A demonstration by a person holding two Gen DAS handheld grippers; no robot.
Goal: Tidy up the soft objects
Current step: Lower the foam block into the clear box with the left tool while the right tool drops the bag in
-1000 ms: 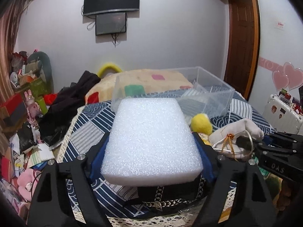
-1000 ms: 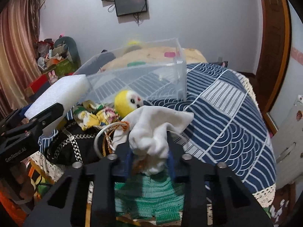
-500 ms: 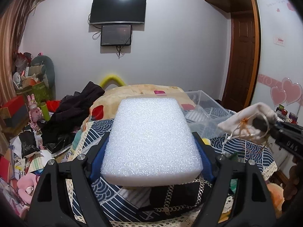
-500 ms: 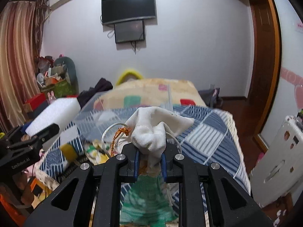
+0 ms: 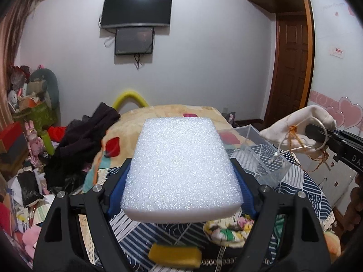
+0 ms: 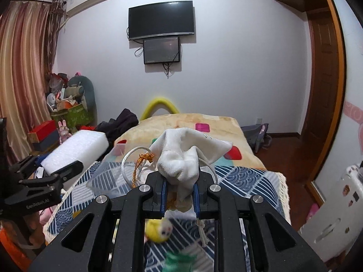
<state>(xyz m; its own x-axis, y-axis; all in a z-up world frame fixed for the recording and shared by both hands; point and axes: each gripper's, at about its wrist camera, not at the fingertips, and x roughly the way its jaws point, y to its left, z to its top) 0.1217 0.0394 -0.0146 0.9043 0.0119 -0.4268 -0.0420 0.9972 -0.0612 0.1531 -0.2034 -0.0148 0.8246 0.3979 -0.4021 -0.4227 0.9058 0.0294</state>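
Note:
My left gripper is shut on a white foam block, held level above the bed; the block also shows in the right wrist view. My right gripper is shut on a white drawstring pouch with a white cord and orange string; the pouch shows at the right of the left wrist view. A clear plastic box stands on the blue patterned bedspread, below and between both grippers.
A yellow plush ball, a green knitted piece, a floral cloth and a yellow sponge lie on the bedspread. Dark clothes sit on the beige blanket. Clutter stands at the left wall, a white case at the right.
Both grippers have risen with their loads over the last second. The bed and the clear box now sit lower in both views.

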